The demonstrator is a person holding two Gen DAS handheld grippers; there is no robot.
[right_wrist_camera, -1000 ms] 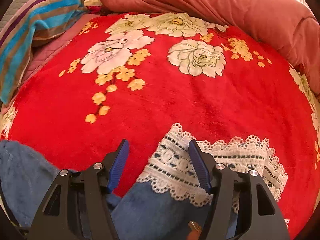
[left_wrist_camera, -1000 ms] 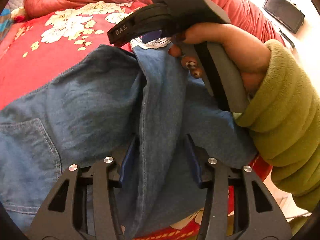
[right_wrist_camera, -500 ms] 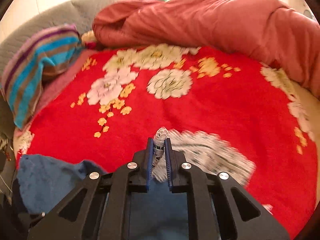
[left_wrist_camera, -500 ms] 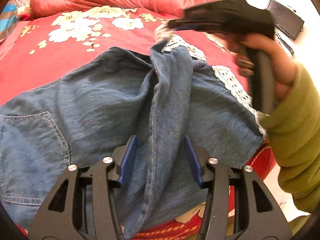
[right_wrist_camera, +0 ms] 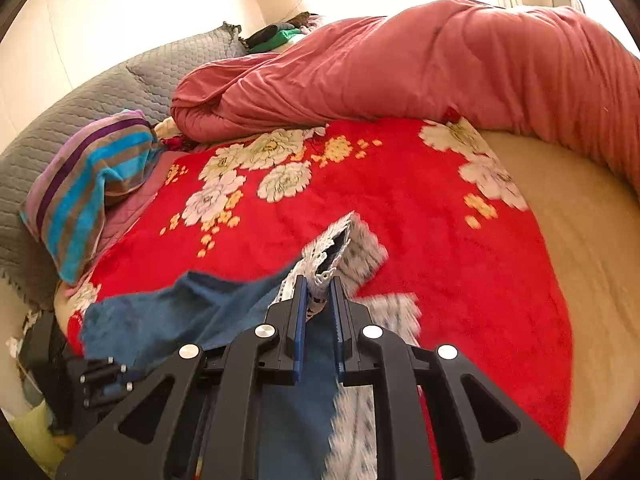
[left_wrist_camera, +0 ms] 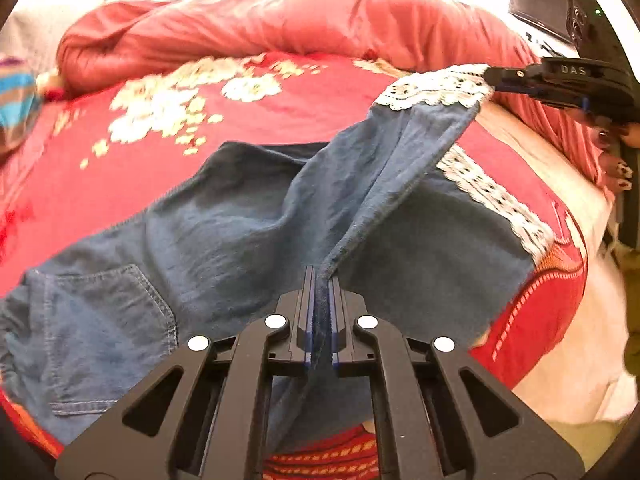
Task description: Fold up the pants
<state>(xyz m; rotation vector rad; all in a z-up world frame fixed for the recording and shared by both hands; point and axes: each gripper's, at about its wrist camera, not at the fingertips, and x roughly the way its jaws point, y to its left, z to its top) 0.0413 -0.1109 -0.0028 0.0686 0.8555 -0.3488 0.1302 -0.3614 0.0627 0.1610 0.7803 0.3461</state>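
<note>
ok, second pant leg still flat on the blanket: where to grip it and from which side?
Grip the lower leg at its lace hem, near a corner, coming in from the open hem end. That trim is the leg's free edge, flat and uncovered on the blanket. Both grippers are busy: the left gripper is shut on the lifted leg's seam, the right gripper on its lace cuff.

My left gripper (left_wrist_camera: 320, 280), open around the pants' (left_wrist_camera: 224, 224) seam a second ago, has clamped on it. My right gripper (right_wrist_camera: 319, 280) has pinched the lace hem (right_wrist_camera: 340, 248) and swung it up off the blanket (right_wrist_camera: 440, 220).
</note>
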